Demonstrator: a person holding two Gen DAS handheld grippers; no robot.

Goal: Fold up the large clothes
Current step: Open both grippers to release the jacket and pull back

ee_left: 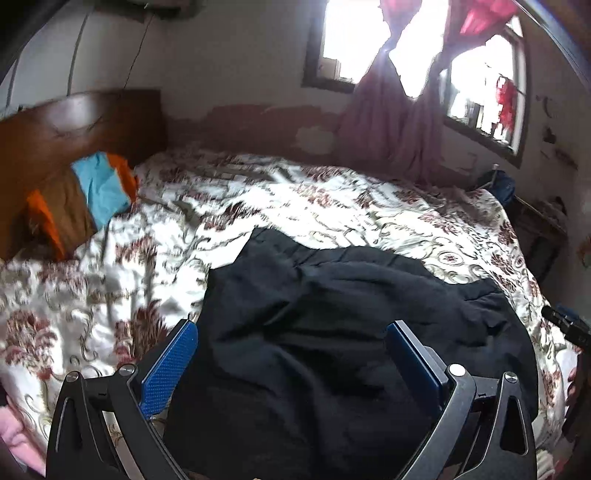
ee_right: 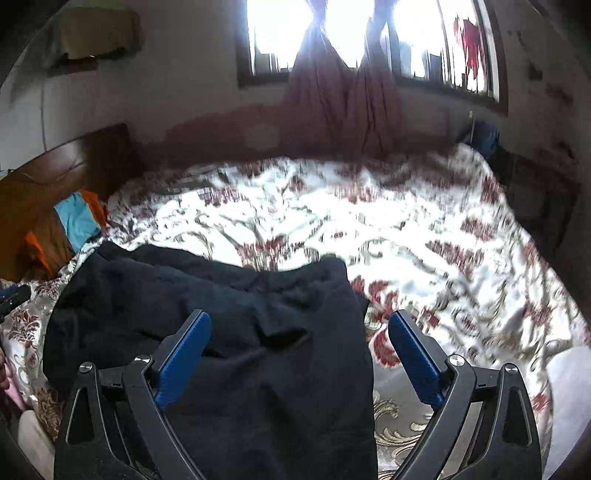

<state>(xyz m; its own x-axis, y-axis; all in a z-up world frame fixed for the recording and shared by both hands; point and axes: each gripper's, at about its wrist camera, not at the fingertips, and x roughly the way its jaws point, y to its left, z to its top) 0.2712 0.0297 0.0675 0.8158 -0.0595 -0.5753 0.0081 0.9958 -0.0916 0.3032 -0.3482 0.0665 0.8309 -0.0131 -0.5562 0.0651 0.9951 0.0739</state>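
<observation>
The bed [ee_left: 332, 206] fills both my views, spread with a floral quilt [ee_right: 424, 240], its wooden headboard [ee_left: 74, 125] off to the left under a bright window [ee_right: 332, 33]. The black garment [ee_left: 332, 332] lies on the quilt's near half, doubled over in a rumpled slab, one straight edge running down the right wrist view and a small flap sticking up near its middle.

My left fingers [ee_left: 291, 354] are spread wide above the cloth with nothing between them; the blue pads [ee_left: 170, 365] touch nothing. My right fingers [ee_right: 299, 350] are spread just as wide, straddling the garment's right edge, empty too.

I judge one fold to be laid and the next grasp to be due. To do it well, I should pick two matching corners on the same edge, one for each hand, so the layers travel together. I want to bite through every layer at the corner, not just the top one, or the stack will slide apart. The bulge across the middle wants flattening first, otherwise the crease will set crooked. Lift low and evenly.
</observation>
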